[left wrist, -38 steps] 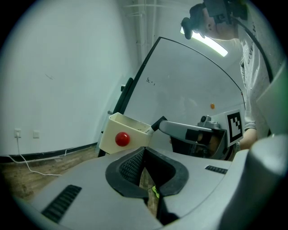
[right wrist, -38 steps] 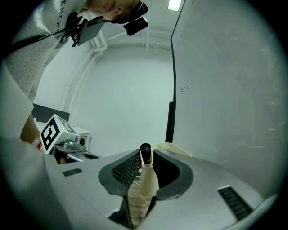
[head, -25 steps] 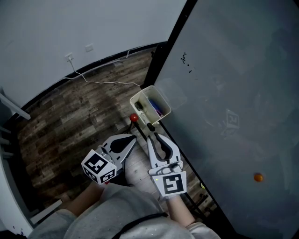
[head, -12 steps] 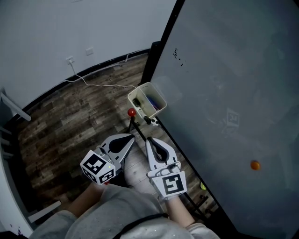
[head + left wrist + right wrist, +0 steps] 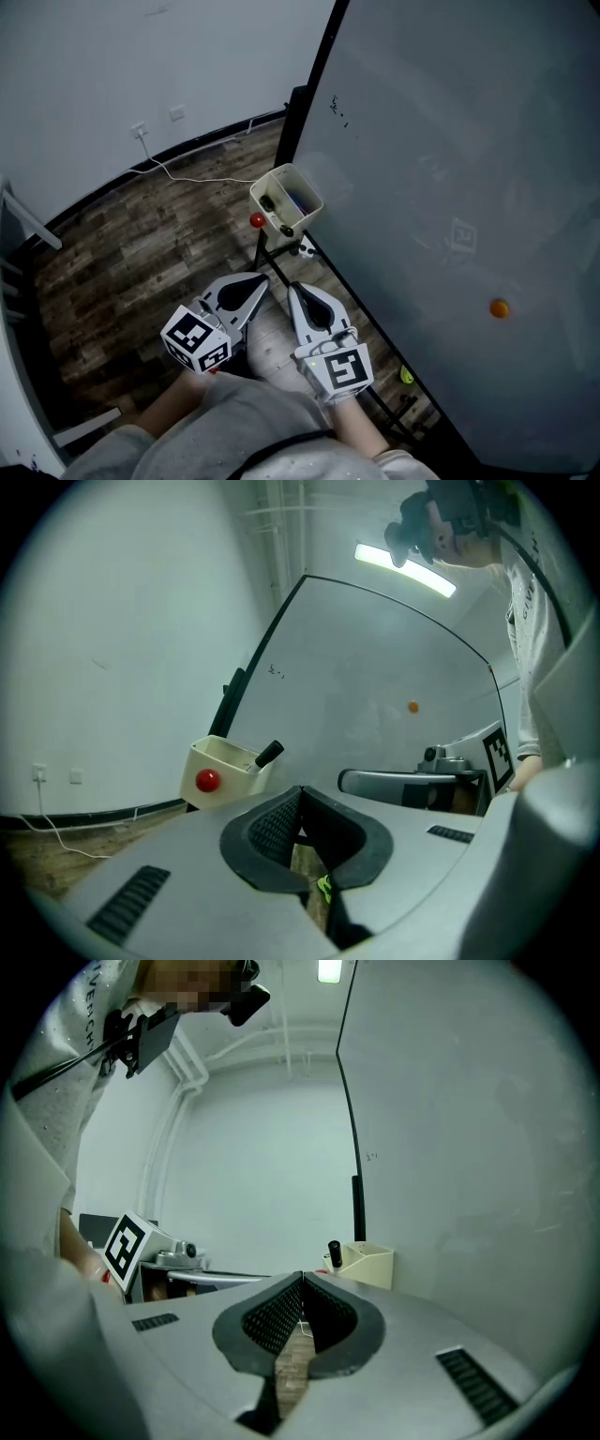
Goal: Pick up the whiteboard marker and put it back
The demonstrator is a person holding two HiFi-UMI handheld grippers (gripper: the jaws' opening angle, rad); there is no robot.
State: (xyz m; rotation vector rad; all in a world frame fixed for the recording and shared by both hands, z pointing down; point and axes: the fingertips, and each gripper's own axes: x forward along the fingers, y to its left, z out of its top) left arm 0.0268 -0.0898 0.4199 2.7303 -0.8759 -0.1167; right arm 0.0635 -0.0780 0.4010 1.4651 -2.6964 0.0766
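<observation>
we see left gripper (image 5: 300,794) closed, empty | right gripper (image 5: 301,1279) closed, empty | marker (image 5: 269,753) in cream holder (image 5: 283,172), frame centre, against whiteboard (image 5: 450,187)

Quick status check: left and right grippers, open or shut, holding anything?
Left gripper: shut, nothing between its jaws.
Right gripper: shut, nothing between its jaws.

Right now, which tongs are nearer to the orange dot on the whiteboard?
Right. The right tongs sit left of the orange dot, beside the whiteboard; the left tongs lie farther left.
</observation>
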